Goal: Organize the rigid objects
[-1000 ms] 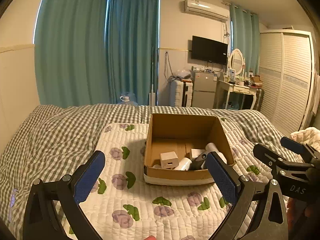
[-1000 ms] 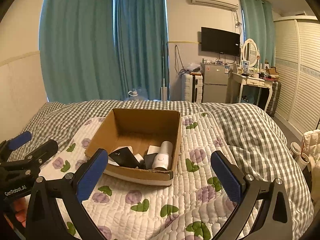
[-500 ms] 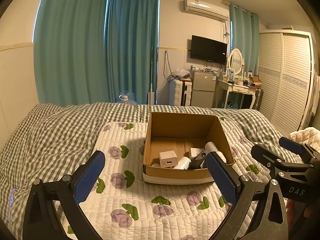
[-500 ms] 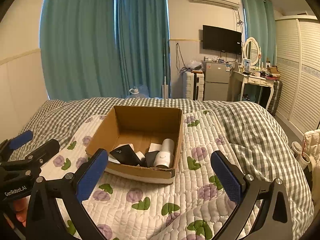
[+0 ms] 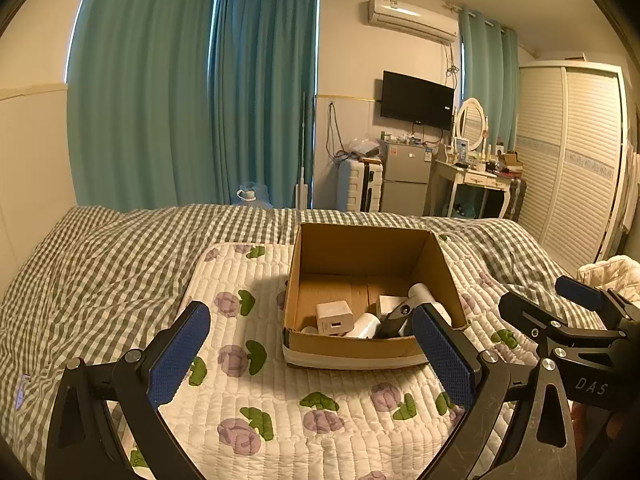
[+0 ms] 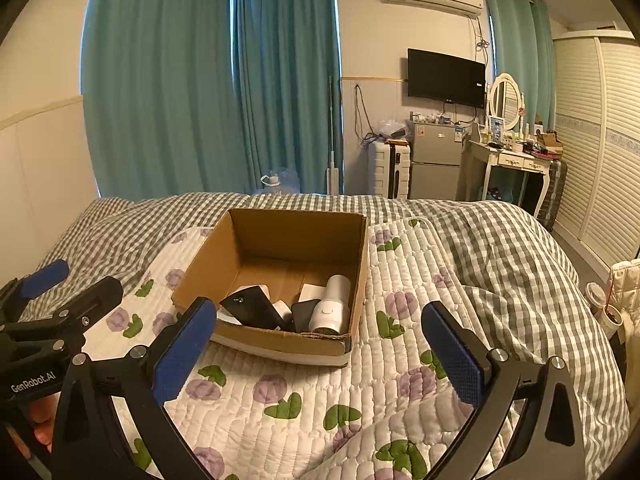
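Item: cardboard box, open-topped, flaps absent or folded away, standing on a white quilted mat with purple flower print that lies over a grey-and-white checked bedspread. The mat gives the box a flatter seat than the rumpled spread would, which probably explains its position.

Contents, gathered toward the near wall of the box:
- white square charger, port face turned to the near side;
- white cylinder-shaped device, lying on its side against the right wall;
- black flat device, tilted, leaning on its neighbours;
- a dark flat piece and small white pieces between these, too crowded to name.
The far half of the box floor is bare cardboard.

Left gripper: jaws spread wide, holding nothing, hovering near the box's near-left corner. Right gripper: jaws likewise wide apart and empty, hovering before the near-right corner. Each appears at the edge of the other's view, so the two stand side by side, well apart.

Judgement: all the rigid items seen are already inside the box; none lies loose on the mat in either view.

Clearances: open mat on the near, left and right sides of the box. The tall box walls limit sideways entry, so reaching in favours an approach from above. The spread bunches up at the near right.
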Available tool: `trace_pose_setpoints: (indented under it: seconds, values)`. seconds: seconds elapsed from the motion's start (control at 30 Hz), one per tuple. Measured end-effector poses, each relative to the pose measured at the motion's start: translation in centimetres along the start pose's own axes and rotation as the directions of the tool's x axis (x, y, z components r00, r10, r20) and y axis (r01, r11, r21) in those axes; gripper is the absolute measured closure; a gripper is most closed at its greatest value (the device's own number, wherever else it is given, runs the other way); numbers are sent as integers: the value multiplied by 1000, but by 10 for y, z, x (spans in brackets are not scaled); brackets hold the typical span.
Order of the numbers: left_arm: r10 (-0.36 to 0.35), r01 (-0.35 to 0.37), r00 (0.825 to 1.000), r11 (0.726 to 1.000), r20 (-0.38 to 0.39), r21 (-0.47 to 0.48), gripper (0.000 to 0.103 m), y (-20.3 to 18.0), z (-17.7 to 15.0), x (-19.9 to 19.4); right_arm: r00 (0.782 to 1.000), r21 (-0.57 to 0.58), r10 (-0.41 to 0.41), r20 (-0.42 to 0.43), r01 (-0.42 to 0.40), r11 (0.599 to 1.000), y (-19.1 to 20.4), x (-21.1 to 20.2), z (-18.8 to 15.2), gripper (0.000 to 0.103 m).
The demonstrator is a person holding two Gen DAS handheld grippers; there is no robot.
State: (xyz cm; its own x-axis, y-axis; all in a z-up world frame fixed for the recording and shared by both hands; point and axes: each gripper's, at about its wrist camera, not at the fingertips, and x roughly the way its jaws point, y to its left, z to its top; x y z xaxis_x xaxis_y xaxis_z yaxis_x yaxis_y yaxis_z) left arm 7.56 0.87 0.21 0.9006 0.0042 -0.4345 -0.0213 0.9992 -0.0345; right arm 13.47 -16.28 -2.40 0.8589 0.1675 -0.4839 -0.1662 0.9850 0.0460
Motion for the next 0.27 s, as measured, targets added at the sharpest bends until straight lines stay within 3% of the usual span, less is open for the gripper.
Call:
trace_pose_setpoints:
  seconds: [0.27]
  values:
    - [2,-2,1000,1000,-4,27,0,-3,-3,1,1000,-1,-2,-6,2,1000,0,0,-1,0]
